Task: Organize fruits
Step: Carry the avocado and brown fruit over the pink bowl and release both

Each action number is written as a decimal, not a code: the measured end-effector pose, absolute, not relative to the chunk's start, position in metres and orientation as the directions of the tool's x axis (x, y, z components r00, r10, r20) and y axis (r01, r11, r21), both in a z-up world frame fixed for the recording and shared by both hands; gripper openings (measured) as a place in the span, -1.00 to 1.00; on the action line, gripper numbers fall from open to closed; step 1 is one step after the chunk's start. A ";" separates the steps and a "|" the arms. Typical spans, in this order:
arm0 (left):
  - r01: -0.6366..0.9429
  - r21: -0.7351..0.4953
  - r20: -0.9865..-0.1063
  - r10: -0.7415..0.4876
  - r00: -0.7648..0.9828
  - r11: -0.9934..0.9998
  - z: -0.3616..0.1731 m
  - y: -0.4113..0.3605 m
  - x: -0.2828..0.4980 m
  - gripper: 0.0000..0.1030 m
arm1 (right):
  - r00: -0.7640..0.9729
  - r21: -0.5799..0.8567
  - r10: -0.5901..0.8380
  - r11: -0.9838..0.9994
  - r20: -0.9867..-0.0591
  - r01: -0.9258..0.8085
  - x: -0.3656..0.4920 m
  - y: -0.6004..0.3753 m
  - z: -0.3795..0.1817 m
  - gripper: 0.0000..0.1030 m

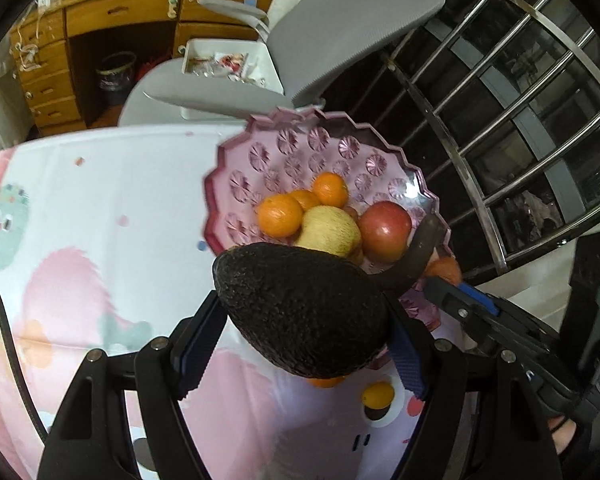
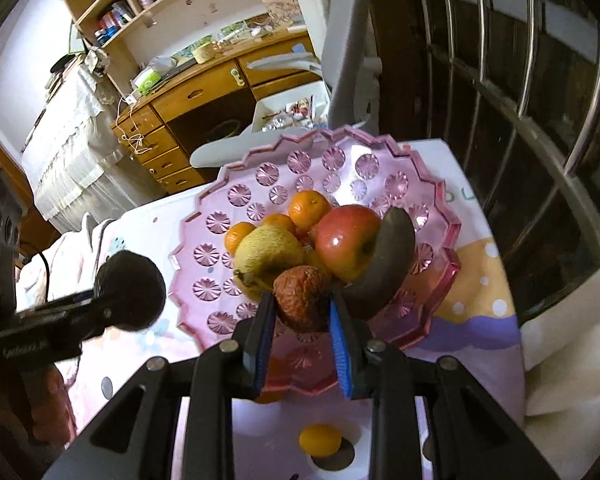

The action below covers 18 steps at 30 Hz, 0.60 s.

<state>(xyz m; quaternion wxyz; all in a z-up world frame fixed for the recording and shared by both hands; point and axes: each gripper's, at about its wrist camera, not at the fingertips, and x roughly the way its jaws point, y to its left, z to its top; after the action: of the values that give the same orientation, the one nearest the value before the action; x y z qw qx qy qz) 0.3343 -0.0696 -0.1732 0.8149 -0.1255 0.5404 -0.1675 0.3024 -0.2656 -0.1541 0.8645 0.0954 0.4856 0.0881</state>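
My left gripper (image 1: 304, 320) is shut on a dark, rough avocado (image 1: 300, 308), held above the cloth just short of the pink plastic fruit bowl (image 1: 296, 148). In the bowl lie oranges (image 1: 280, 216), a yellow fruit (image 1: 332, 232), a red apple (image 1: 386, 232) and a blackened banana (image 1: 420, 252). My right gripper (image 2: 300, 304) is shut on a wrinkled red-brown fruit (image 2: 304, 300) over the bowl's (image 2: 300, 160) near rim. In the right wrist view the left gripper (image 2: 104, 308) and its avocado (image 2: 130, 290) hang at the left of the bowl.
A small yellow-orange fruit (image 2: 320, 440) lies on the cartoon-print cloth (image 1: 100, 220) near me. A grey chair (image 1: 340, 20) and a wooden desk (image 1: 120, 12) stand behind the table. Metal window bars (image 1: 520, 100) run along the right.
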 end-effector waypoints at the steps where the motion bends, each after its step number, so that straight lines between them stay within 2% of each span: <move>1: 0.137 -0.385 -0.841 -0.408 0.354 0.913 -0.176 -0.072 0.335 0.46 | 0.508 0.251 0.248 0.966 -0.825 -0.064 0.306 -0.266 -0.158 -0.47; 7: 0.129 -0.385 -0.854 -0.406 0.326 0.914 -0.190 -0.082 0.339 0.46 | 0.498 0.236 0.250 0.967 -0.830 -0.093 0.317 -0.265 -0.166 -0.47; 10: 0.137 -0.430 -0.814 -0.448 0.369 0.893 -0.183 -0.079 0.340 0.55 | 0.498 0.247 0.260 0.965 -0.827 -0.093 0.320 -0.268 -0.167 -0.46; 13: 0.142 -0.429 -0.800 -0.448 0.399 0.892 -0.175 -0.076 0.337 0.63 | 0.513 0.254 0.256 0.964 -0.820 -0.075 0.319 -0.272 -0.163 -0.11; 18: 0.105 -0.409 -0.818 -0.415 0.398 0.906 -0.177 -0.068 0.328 0.63 | 0.533 0.268 0.261 0.961 -0.805 -0.067 0.309 -0.275 -0.154 -0.05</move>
<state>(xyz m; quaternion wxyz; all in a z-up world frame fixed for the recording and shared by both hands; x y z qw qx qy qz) 0.3275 -0.0676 -0.1773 0.8230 -0.1477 0.5253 -0.1579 0.3090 -0.2752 -0.1535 0.8695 0.1026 0.4739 0.0944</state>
